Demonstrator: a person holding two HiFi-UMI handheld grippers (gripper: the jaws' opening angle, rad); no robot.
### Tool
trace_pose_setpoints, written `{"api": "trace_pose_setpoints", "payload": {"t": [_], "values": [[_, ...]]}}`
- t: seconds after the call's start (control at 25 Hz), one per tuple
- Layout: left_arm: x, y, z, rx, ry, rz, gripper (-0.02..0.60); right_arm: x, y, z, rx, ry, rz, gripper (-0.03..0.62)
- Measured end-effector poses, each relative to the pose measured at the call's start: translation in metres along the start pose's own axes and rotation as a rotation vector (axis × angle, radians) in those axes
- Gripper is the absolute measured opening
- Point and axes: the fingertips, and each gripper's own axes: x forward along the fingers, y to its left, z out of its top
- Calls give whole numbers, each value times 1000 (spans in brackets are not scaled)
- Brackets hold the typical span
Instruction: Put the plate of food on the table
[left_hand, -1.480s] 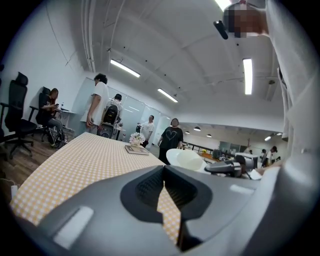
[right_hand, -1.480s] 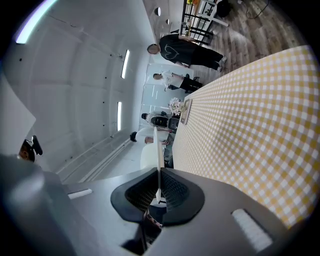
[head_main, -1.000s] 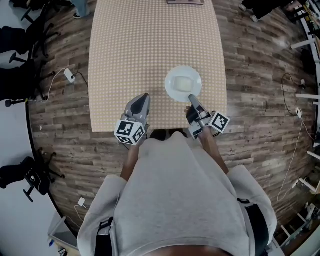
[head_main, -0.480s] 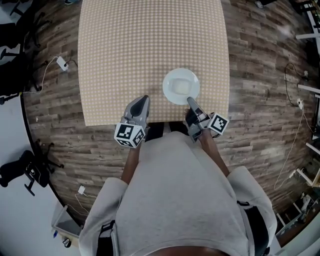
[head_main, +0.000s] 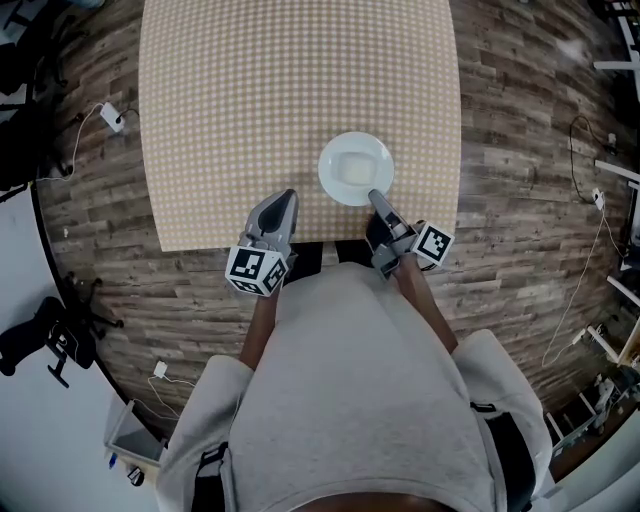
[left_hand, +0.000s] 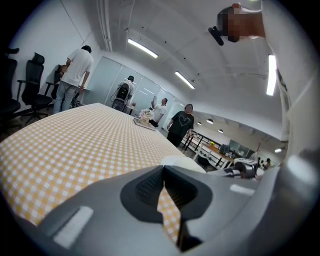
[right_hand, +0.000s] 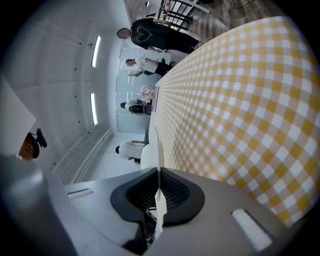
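- Head view: the table (head_main: 250, 100) fills more of the picture than a second ago, while the plate (head_main: 328, 168) keeps its place just ahead of my right gripper (head_main: 377, 200). I read that as me bending down to lower it toward the cloth.
- I judge the set-down nearly done. I cannot tell whether the plate's base touches the cloth yet.
- Right gripper view: my right jaws are pinched tight on the plate's near rim, which runs straight out from them as a thin white line, edge-on.
- My left gripper (head_main: 287, 200) has its jaws closed on nothing, with the plate ahead and to their right.
- Being round, the plate has no long axis. It lies level and face up, with pale food (head_main: 358, 170) in its middle.
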Motion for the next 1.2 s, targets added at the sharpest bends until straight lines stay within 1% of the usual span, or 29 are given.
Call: {"api": "trace_pose_setpoints", "payload": {"t": [0.2, 0.32, 0.44, 0.56, 0.76, 1.0, 1.12, 1.2], "values": [[6, 5, 13, 4, -16, 9, 9, 22, 4, 20, -25, 3, 20, 13], [7, 10, 19, 7, -21, 22, 9, 42, 9, 34, -58, 15, 39, 14], [7, 14, 20, 3, -20, 30, 8, 67, 13, 49, -94, 26, 57, 14], [7, 15, 18, -3, -13, 32, 9, 90, 10, 64, -110, 26, 49, 14], [4, 14, 16, -10, -10, 39, 9, 119, 3, 84, -62, 0, 23, 14], [-3, 23, 14, -19, -9, 62, 9, 157, 1, 105, -13, -18, 4, 14], [-9, 27, 11, -20, -3, 75, 9, 174, 7, 116, 24, -34, 50, 14], [-12, 29, 10, -25, -1, 84, 8, 182, 7, 123, 40, -37, 55, 15]]}}
